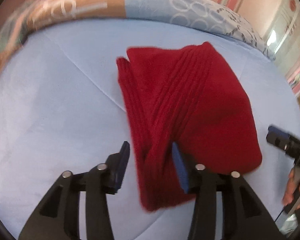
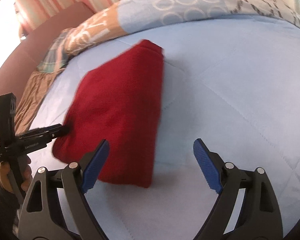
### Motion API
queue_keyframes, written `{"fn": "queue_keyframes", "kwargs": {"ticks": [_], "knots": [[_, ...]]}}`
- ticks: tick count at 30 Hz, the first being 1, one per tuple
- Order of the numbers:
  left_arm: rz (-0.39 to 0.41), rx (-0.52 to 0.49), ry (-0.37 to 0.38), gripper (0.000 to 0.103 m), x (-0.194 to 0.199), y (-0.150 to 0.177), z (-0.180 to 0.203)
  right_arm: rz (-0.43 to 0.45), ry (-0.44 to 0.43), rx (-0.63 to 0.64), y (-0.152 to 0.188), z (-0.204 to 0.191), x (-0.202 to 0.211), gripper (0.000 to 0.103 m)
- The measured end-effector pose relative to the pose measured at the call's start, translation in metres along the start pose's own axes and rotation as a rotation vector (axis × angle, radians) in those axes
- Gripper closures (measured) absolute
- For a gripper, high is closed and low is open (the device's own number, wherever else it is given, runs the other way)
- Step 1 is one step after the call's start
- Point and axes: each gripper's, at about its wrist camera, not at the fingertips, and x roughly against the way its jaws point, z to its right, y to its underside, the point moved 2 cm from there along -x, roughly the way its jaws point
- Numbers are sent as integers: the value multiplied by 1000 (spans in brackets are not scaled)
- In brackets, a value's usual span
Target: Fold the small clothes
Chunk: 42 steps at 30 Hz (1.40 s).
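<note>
The left claw (image 1: pixel 150 160) is spread, its fingers straddling the near ribbed edge of the red knit garment (image 1: pixel 190 108); one blue pad lies on the cloth, the other sits just beside it on the bed, so nothing is pinched yet. The right claw (image 2: pixel 150 164) is also released and empty, hanging above bare sheet with its left finger just over the garment's near corner.

The garment lies in the middle of the light blue bed cover (image 1: pixel 50 110), already doubled into a thick, roughly wedge-shaped bundle with a ribbed band running diagonally across its top. Beyond it, a patterned quilt (image 1: pixel 170 10) is bunched along the far edge of the bed.

Judging by the bundle's shape, the fold is well advanced, and the step in hand seems to be taking the near edge for one more fold or a tidy-up. To do it well, the left claw should close on all the layers at the ribbed edge, not only the top one, and carry them over low and evenly. The right claw could pin the opposite side so the soft knit does not slide or spring open.
</note>
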Motion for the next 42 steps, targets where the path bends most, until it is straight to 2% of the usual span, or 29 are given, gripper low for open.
{"fn": "queue_keyframes", "kwargs": {"ticks": [2, 4, 6, 8, 9, 12, 14, 17, 20, 23, 26, 28, 30, 32, 34, 36, 38, 42], "knots": [[32, -61, -16, 47, 16, 7, 14, -6, -19, 55, 0, -11, 1, 17], [43, -135, -46, 45, 20, 17, 30, -38, 1, 149, 4, -26, -5, 17], [21, -181, -84, 45, 3, 19, 41, -65, 59, 266, 10, -40, -14, 17], [-27, -180, -118, 44, -18, 27, 38, -84, 137, 359, 16, -47, -24, 17], [-34, -168, -114, 43, -25, 30, 35, -98, 147, 365, 18, -45, -29, 17], [-35, -107, -78, 38, -34, 33, 20, -150, 133, 307, 19, -27, -47, 16], [-32, -80, -71, 29, -38, 36, 12, -159, 115, 281, 20, -18, -53, 12], [-42, -40, -29, 29, -29, 35, 3, -177, 62, 231, 17, -11, -52, 12], [-8, -76, -44, 32, -6, 20, 7, -159, -32, 236, 5, -18, -32, 16], [53, -61, 39, 31, 19, -5, 8, -102, -101, 246, -20, -24, -12, 16], [74, -30, 145, 31, 14, -44, 11, -33, -173, 241, -58, -25, -8, 16], [66, -47, 141, 31, -3, -65, 13, -15, -177, 253, -86, -23, -20, 16], [33, -52, 93, 31, -28, -82, 14, -12, -148, 243, -110, -13, -38, 16], [-16, -31, 93, 31, -48, -91, 10, -63, -169, 190, -122, -3, -54, 15], [-51, 6, 131, 30, -57, -92, 2, -99, -185, 144, -125, 7, -62, 15], [-49, 37, 162, 30, -55, -91, -8, -121, -214, 84, -122, 19, -66, 13], [-54, 48, 149, 26, -54, -86, -17, -134, -242, 16, -117, 31, -67, 6], [-58, 62, 127, 25, -49, -75, -30, -198, -324, -144, -102, 50, -80, 4]]}}
